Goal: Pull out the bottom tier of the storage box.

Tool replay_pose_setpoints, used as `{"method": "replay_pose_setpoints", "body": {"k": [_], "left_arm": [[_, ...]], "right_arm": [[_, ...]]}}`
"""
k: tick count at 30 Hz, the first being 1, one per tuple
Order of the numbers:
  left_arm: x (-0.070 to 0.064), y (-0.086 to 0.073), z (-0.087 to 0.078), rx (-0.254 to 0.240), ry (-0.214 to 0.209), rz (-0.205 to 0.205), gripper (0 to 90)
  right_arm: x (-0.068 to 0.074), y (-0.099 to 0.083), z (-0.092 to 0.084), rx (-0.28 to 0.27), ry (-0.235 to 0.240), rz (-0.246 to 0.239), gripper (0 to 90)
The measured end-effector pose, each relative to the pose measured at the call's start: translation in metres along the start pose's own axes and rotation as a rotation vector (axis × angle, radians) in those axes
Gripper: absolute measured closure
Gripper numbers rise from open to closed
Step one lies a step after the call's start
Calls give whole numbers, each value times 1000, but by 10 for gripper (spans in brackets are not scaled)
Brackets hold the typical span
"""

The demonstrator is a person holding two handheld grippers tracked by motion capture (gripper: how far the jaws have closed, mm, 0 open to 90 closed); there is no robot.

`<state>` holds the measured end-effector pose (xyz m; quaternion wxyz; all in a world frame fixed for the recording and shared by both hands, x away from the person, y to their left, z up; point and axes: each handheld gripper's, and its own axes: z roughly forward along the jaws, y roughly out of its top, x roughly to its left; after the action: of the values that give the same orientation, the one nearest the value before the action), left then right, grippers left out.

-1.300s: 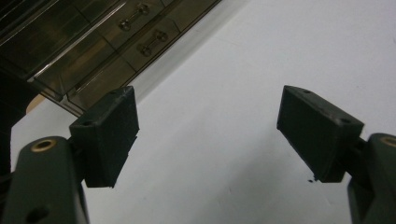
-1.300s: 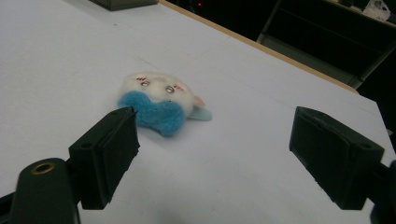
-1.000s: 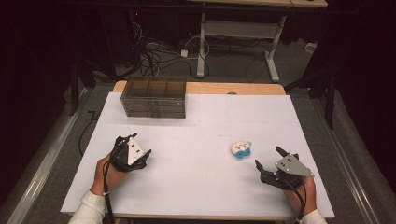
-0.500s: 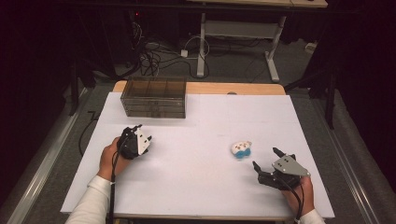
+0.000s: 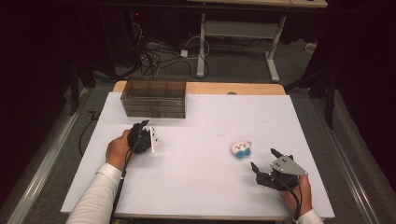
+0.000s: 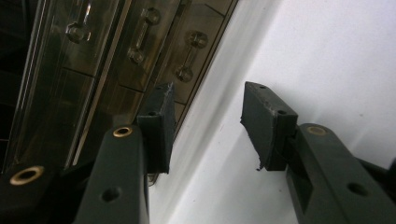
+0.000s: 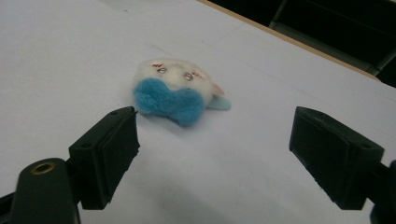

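Plush and white, with a blue fuzzy bow, the small toy [image 5: 241, 149] lies on the table [image 5: 201, 186] right of centre, near our right gripper [image 7: 212, 154], whose jaws stand spread and empty just short of it. We judge it light, soft and squashy; pinching across its body should hold. Our left gripper [image 6: 205, 126], jaws parted and empty, points at the clear drawer box [image 5: 154, 98] at the far left. Open tabletop surrounds the toy, well clear of every edge.

The drawer unit [image 6: 116, 70] is cut off by the left gripper view's top and left edges.
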<state>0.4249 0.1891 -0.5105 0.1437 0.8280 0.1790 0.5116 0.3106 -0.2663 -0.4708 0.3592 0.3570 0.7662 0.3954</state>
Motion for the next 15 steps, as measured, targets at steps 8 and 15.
{"method": "replay_pose_setpoints", "body": {"k": [8, 15], "left_arm": [[14, -13, -10, -4, -83, -171, 512], [22, -14, -15, 72, -118, -176, 468]], "right_arm": [[3, 2, 3, -1, 9, 7, 161], [8, 19, 21, -41, 62, -25, 161]]}}
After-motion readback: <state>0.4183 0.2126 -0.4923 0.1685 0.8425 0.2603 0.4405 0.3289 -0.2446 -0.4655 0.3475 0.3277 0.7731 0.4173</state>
